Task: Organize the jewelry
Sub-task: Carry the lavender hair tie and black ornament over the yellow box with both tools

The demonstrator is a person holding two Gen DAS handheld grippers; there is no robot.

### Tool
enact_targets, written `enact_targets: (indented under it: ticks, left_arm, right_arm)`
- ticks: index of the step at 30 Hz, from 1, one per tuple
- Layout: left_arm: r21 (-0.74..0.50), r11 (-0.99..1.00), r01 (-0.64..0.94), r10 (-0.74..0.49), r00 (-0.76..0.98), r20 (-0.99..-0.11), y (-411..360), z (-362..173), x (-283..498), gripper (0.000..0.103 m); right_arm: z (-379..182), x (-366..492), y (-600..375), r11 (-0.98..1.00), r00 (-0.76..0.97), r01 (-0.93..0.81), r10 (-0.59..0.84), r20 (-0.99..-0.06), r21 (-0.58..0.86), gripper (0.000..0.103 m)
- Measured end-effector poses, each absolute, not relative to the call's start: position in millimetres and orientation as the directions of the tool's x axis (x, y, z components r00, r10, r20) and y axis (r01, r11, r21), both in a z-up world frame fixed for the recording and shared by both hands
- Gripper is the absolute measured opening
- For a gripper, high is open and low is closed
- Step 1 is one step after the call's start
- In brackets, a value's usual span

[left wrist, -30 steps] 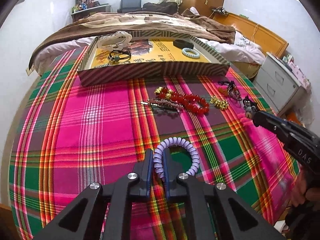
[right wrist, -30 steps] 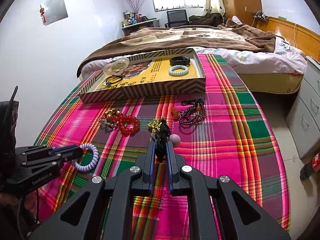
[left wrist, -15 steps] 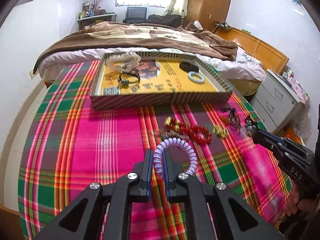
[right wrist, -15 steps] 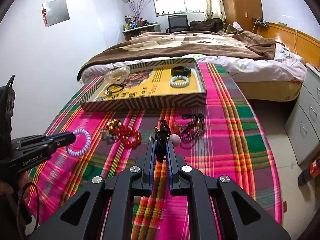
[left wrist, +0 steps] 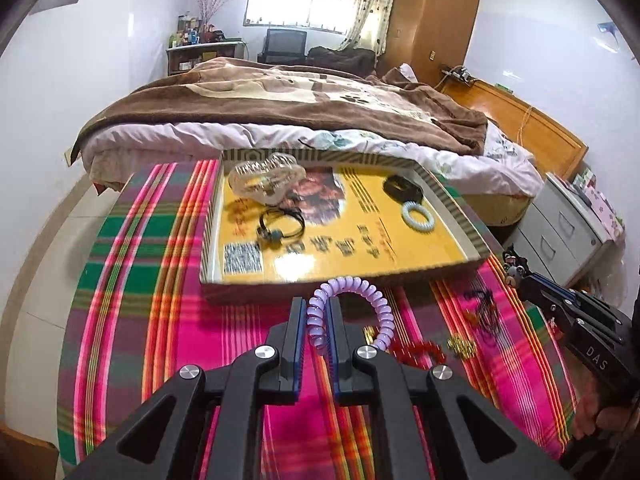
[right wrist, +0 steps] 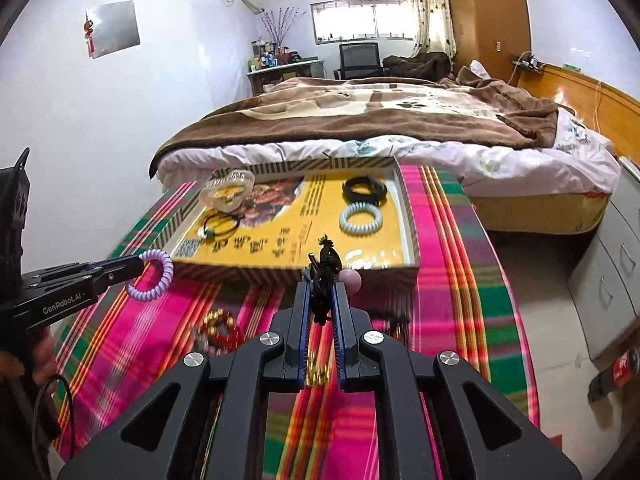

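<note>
My left gripper [left wrist: 315,310] is shut on a purple spiral hair tie [left wrist: 372,300] and holds it in the air just in front of the yellow tray [left wrist: 456,208]. It also shows in the right wrist view [right wrist: 136,266]. My right gripper [right wrist: 321,286] is shut on a black hair tie with a pink bead [right wrist: 326,268], lifted near the tray's front wall [right wrist: 280,274]. The tray holds a white spiral tie [right wrist: 361,218], a black tie [right wrist: 364,189], a black cord bracelet [right wrist: 220,224] and a clear plastic item [right wrist: 227,190].
Red beads [left wrist: 418,349], gold beads [left wrist: 462,345] and a dark bead string [left wrist: 486,312] lie on the plaid cloth [left wrist: 160,280] below the grippers. A bed [left wrist: 280,100] stands behind the tray. A grey drawer unit [left wrist: 568,232] is on the right.
Both grippers have risen and moved forward toward the tray, each with its hair tie. The loose beads on the cloth now lie under and behind the fingertips.
</note>
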State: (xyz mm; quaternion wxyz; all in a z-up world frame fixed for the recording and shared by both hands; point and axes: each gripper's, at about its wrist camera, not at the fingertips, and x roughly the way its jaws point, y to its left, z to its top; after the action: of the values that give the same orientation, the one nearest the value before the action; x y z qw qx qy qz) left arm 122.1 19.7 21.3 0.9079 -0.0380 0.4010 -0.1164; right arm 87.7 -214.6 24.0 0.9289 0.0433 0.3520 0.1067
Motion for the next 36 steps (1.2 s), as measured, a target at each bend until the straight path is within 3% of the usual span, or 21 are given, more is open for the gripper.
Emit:
enact_targets:
  ticks: [18, 36]
  left_arm:
    - [-0.163, 0.979, 0.120, -0.202, 0.627, -0.752, 32, 0, 217, 0.010]
    - [-0.133, 0.988, 0.079, -0.154, 0.570, -0.807, 39, -37, 233, 0.010]
  right_arm:
    - [9, 218, -187, 0.963, 0.644, -0.214, 0.267, -0.717, 0.167, 0.011]
    - [-26, 278, -151, 0.962, 0.547, -0.244, 0.242, -0.802, 0.124, 0.011]
